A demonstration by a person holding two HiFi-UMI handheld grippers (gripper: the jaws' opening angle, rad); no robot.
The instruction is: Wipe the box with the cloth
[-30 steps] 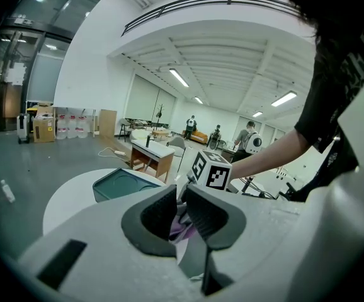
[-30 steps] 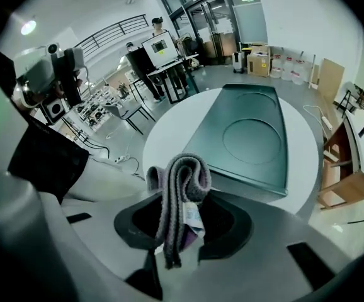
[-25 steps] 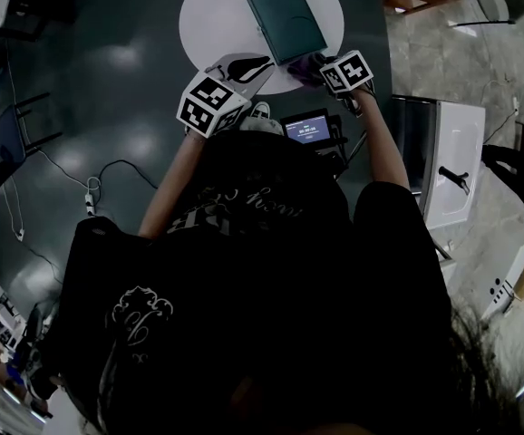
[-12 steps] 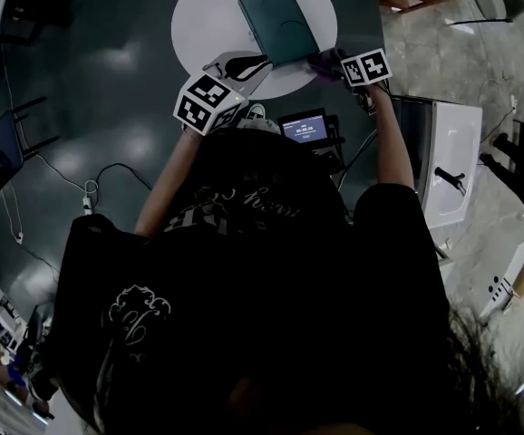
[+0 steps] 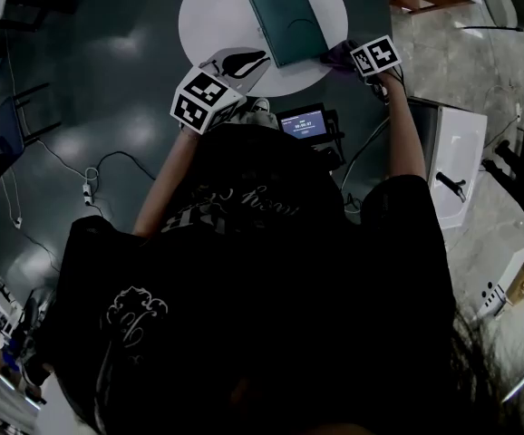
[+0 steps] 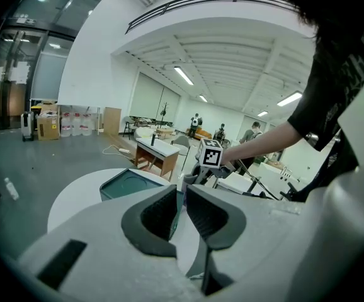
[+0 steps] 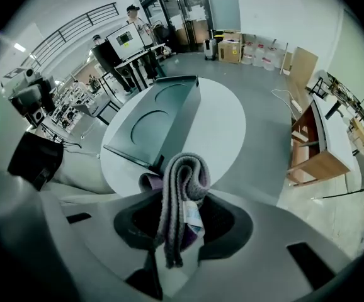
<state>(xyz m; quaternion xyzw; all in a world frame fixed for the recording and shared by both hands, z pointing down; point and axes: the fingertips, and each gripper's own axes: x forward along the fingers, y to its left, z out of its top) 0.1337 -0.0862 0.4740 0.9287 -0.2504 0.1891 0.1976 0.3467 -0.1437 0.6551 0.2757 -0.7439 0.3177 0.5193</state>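
Observation:
A dark green flat box (image 5: pixel 287 21) lies on the round white table (image 5: pixel 217 12); in the right gripper view the box (image 7: pixel 157 121) sits just ahead and to the left. My right gripper (image 5: pixel 339 54) is at the table's right edge, beside the box's near right corner, shut on a folded grey and purple cloth (image 7: pixel 181 194). My left gripper (image 5: pixel 242 63) hovers over the table's near edge, left of the box. Its jaws (image 6: pixel 183 209) are shut with nothing between them. The box (image 6: pixel 128 184) shows beyond them.
A small device with a lit screen (image 5: pixel 305 127) stands below the table's near edge. At the right is a white cabinet (image 5: pixel 452 161), and a wooden desk (image 7: pixel 320 150) stands beyond the table. Cables (image 5: pixel 90 188) run over the dark floor at left.
My right gripper has moved right with the cloth, from the box's near end out to the table's right edge. The left gripper has barely moved.

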